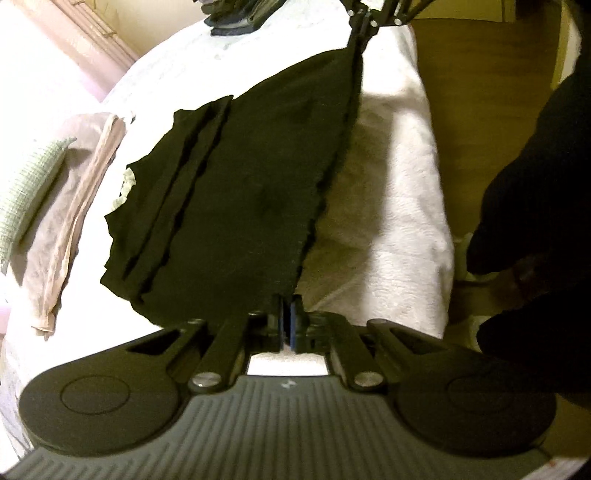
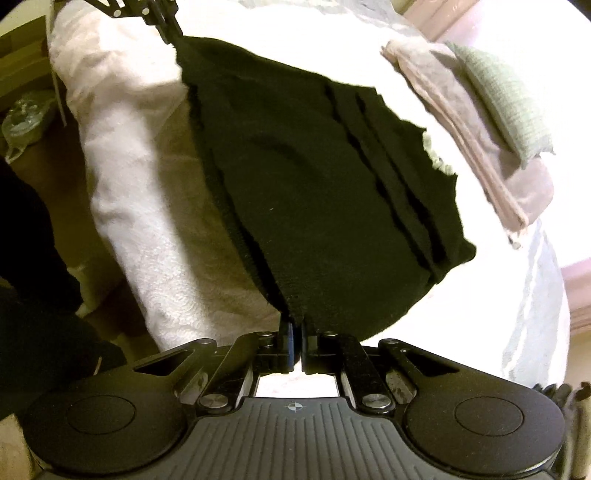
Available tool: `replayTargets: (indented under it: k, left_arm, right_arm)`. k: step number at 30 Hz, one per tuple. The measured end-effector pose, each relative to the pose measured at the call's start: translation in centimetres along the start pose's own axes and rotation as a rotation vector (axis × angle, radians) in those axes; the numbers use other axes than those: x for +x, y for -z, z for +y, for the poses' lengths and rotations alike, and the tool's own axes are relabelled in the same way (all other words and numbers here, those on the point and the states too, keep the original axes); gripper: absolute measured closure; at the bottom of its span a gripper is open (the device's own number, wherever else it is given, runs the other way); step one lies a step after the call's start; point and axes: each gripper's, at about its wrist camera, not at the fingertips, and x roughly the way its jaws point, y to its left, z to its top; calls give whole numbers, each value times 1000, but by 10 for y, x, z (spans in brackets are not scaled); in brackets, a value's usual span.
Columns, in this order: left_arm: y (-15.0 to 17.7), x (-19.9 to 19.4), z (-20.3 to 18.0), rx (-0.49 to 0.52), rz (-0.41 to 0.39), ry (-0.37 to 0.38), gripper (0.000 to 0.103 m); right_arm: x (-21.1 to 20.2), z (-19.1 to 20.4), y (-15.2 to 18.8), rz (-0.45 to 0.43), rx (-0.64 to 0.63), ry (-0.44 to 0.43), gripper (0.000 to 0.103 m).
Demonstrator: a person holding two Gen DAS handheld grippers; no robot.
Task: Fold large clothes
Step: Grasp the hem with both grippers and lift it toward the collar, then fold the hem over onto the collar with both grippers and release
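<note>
A large black garment [image 1: 251,177] hangs stretched between my two grippers above a white bed. My left gripper [image 1: 287,314] is shut on one corner of its near edge. At the top of the left wrist view my right gripper [image 1: 364,26] pinches the opposite corner. In the right wrist view the same black garment [image 2: 314,184] spreads ahead, my right gripper [image 2: 295,332] is shut on its corner, and my left gripper [image 2: 166,26] holds the far corner at top left. Folded layers of the cloth lie along its far side on the bed.
The white bedcover [image 1: 399,192] drops off at an edge toward a wooden floor [image 1: 480,110]. Folded beige cloth [image 1: 74,221] and a green knitted piece [image 1: 33,188] lie on the bed beside the garment. A person's dark sleeve [image 1: 535,206] is by the bed edge.
</note>
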Motion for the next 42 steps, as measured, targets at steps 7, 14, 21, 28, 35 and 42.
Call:
replayTargets:
  k: [7, 14, 21, 28, 35, 42]
  left_arm:
    - [-3, -27, 6, -59, -17, -4, 103]
    - [-1, -61, 3, -104, -33, 54, 103]
    - [-4, -77, 64, -242, -55, 43, 103]
    - [-33, -44, 186, -392, -76, -16, 103]
    - [-54, 52, 292, -529, -14, -11, 102]
    - [-47, 171, 356, -633, 93, 51, 102]
  right_arm:
    - [-39, 3, -10, -4, -1, 15, 103]
    - [-71, 15, -10, 32, 5, -54, 103]
    - [-83, -19, -31, 38, 50, -29, 103]
    - [-54, -141, -75, -14, 34, 53, 103]
    - [40, -267, -89, 2, 19, -20, 103]
    - [154, -362, -96, 59, 47, -149, 103]
